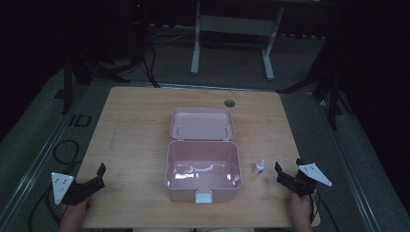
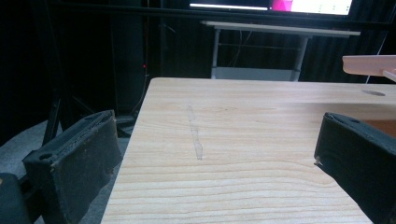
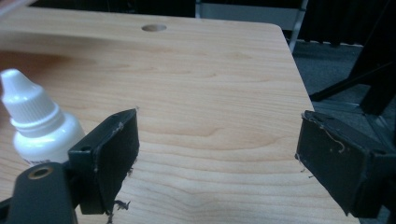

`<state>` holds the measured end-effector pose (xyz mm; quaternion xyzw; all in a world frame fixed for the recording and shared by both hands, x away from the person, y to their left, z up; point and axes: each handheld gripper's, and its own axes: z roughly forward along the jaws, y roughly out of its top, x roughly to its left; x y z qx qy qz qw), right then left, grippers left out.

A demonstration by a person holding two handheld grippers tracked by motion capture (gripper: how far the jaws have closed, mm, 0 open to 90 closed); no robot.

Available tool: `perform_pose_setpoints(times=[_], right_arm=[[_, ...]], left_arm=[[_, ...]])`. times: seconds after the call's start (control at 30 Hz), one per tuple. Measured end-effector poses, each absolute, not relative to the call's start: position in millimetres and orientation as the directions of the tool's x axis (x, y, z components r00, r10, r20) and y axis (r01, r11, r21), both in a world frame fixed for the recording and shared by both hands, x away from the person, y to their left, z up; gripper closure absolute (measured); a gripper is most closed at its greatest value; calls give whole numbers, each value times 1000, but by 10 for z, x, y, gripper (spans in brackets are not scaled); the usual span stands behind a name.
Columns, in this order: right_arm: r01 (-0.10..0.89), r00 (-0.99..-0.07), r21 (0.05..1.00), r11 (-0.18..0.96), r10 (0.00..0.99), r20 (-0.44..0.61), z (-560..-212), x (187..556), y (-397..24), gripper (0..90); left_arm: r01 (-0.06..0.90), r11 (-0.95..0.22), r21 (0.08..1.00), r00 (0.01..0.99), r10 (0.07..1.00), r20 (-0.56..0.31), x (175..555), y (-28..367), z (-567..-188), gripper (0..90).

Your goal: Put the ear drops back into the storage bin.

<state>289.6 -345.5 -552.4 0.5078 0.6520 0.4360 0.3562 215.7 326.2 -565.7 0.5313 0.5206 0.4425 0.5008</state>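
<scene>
Small white dropper bottle (image 3: 39,126) with ribbed cap, standing upright

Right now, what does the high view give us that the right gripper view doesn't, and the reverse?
High view alone: the open pink box with its lid laid back, the left hand-held gripper at the table's near left corner, both forearms, and the floor around.

Right gripper view alone: the pads' frayed edges up close.

Both: the small white dropper bottle upright beside the open right hand-held gripper, the wooden table and its cable hole.
</scene>
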Motion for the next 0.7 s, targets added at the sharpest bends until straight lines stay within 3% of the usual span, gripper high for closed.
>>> perform_pose_setpoints(times=[0.3, 0.7], right_arm=[[372, -259, 918, 133, 965, -35, -5520, 2932, -3440, 127], [516, -301, 839, 169, 953, -7, -5458, 3052, -3472, 126]], left_arm=[[110, 42, 993, 66, 997, -49, 2158, 3259, -5656, 4], [110, 43, 993, 68, 996, -51, 2154, 3259, -5657, 4]])
